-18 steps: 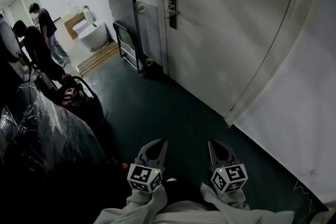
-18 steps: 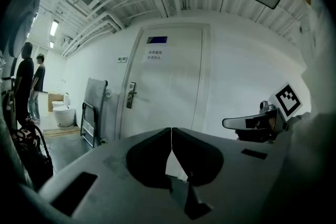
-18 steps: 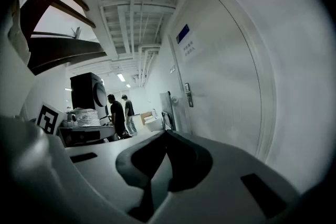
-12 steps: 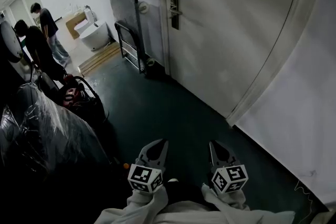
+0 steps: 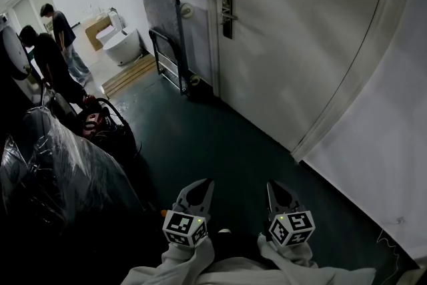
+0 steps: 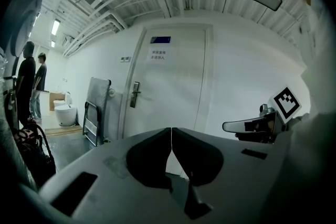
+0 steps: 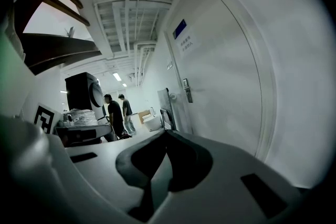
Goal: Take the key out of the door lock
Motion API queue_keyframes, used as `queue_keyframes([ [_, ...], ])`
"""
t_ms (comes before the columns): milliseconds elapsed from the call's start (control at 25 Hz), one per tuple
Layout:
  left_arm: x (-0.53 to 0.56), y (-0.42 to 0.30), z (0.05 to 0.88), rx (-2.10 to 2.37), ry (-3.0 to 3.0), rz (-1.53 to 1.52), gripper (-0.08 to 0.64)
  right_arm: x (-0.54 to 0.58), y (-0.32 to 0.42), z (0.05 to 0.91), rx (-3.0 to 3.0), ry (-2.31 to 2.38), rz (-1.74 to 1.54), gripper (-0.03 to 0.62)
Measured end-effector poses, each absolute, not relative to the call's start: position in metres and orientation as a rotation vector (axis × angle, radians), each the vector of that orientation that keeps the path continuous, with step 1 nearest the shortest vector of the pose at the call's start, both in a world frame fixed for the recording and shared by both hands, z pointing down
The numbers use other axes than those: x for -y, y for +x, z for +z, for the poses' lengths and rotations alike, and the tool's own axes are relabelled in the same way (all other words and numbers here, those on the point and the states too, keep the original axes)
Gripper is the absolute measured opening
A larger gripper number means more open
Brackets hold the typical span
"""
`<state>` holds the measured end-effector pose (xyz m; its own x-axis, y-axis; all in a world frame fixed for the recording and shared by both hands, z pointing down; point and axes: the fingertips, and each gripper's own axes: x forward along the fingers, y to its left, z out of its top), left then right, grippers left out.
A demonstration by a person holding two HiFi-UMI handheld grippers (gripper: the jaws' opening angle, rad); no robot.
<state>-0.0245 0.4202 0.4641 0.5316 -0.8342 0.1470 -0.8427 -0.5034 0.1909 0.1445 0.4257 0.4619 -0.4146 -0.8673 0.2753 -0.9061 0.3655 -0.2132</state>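
The pale door [image 5: 300, 30] stands shut at the far right of the corridor, and its metal lock plate with a lever handle [image 5: 227, 15] is several steps ahead. The lock plate also shows small in the left gripper view [image 6: 135, 94] and in the right gripper view [image 7: 186, 90]. The key is too small to make out in any view. Both grippers are held low and close to the person's body, far from the door. My left gripper [image 5: 203, 183] is shut and holds nothing, its tips [image 6: 170, 130] meeting. My right gripper [image 5: 275, 185] also looks shut and holds nothing [image 7: 165, 132].
A folded platform trolley [image 5: 163, 33] leans on the wall left of the door. Plastic-wrapped dark goods [image 5: 60, 177] and a bag [image 5: 100, 127] line the left side. Two people [image 5: 57, 43] stand at the far left near a white tub [image 5: 122, 45]. A dark green floor [image 5: 213, 137] leads to the door.
The door lock and trolley have drifted slightly right and down in the head view, as the head camera shifted. Both grippers keep their place at the bottom, still shut.
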Motion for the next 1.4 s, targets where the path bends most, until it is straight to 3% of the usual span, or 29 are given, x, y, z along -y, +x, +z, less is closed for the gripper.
queue_keyframes([
  [760, -0.409, -0.042, 0.495, 1.363, 2.507, 0.106, 0.014, -0.413, 0.132, 0.496, 2.433, 1.673, 0.592, 0.052],
  [1400, -0.275, -0.03, 0.476, 1.446, 2.508, 0.076, 0.015, -0.275, 0.157, 0.477, 2.495, 1.655, 0.57, 0.052],
])
